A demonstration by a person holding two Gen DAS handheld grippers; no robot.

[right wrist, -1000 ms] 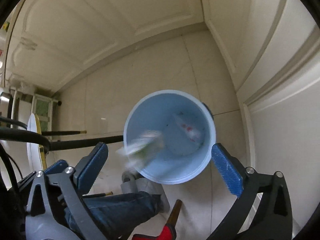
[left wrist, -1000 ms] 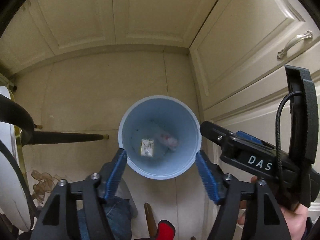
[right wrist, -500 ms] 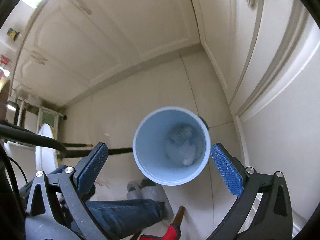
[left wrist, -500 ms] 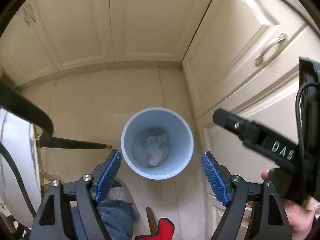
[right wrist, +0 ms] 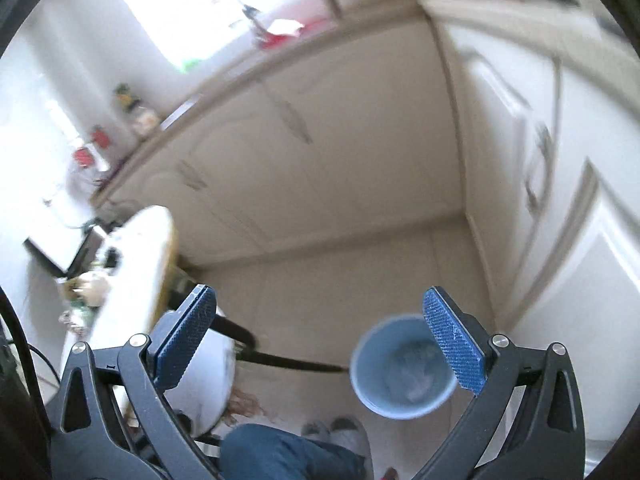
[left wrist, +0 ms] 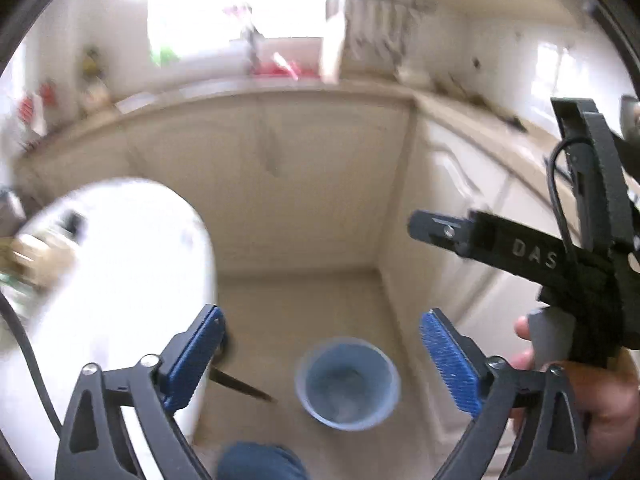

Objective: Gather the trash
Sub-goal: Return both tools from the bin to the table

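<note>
A light blue bin stands on the tiled floor far below, pale trash blurred at its bottom; the right wrist view shows the same bin partly behind one blue pad. My left gripper hangs high above it, its jaws still opening, nothing between them. In the right wrist view my right gripper is open and empty too. That right gripper's black body, held by a hand, shows at the right of the left wrist view.
A round white table with blurred items on its far side stands at the left. Cream cabinets and a cluttered counter close off the far side and the right. A leg in blue jeans is below.
Both grippers rose and tilted upward, so the bin shrank and dropped low in both views. The falling trash landed in the bin. Table top, counter and window came into sight.
</note>
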